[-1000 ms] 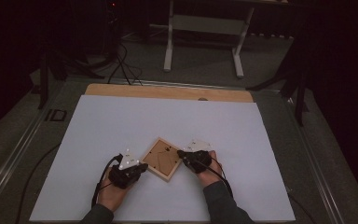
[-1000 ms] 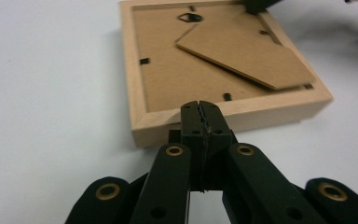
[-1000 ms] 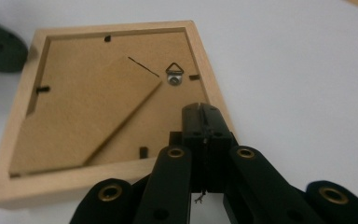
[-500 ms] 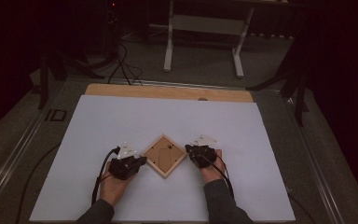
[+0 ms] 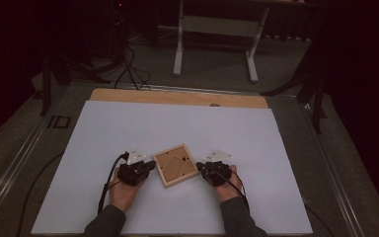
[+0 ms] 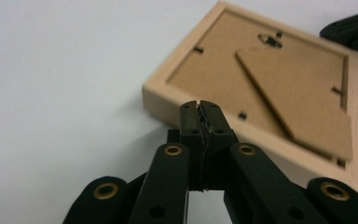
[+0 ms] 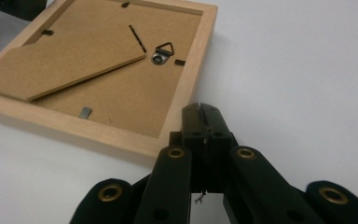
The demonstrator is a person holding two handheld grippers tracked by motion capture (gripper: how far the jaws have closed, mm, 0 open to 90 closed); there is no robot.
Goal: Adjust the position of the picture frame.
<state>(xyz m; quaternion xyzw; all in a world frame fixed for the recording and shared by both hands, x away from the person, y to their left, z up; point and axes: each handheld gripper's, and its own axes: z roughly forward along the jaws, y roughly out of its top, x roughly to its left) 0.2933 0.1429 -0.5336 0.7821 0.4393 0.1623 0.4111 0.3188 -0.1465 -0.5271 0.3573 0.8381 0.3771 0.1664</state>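
Observation:
A small light-wood picture frame (image 5: 176, 165) lies face down on the white table top (image 5: 177, 123), near its front edge. Its brown backing board, folded stand and metal hanger (image 7: 163, 52) face up. My left gripper (image 5: 148, 167) is shut, and its tips (image 6: 199, 105) rest against the frame's (image 6: 261, 79) left edge with nothing between them. My right gripper (image 5: 201, 169) is shut too, its tips (image 7: 200, 109) against the frame's (image 7: 107, 79) right edge near a corner. A hand holds each gripper from below.
A bare wooden strip (image 5: 177, 97) runs along the far edge of the table. Beyond it stand a white metal stand (image 5: 216, 34) and loose cables (image 5: 128, 69) on the dark floor. A cable (image 5: 106, 190) trails from the left gripper.
The frame has turned a little, from standing as a diamond to lying squarer to the table. Both hands have edged slightly forward; both grippers stay shut.

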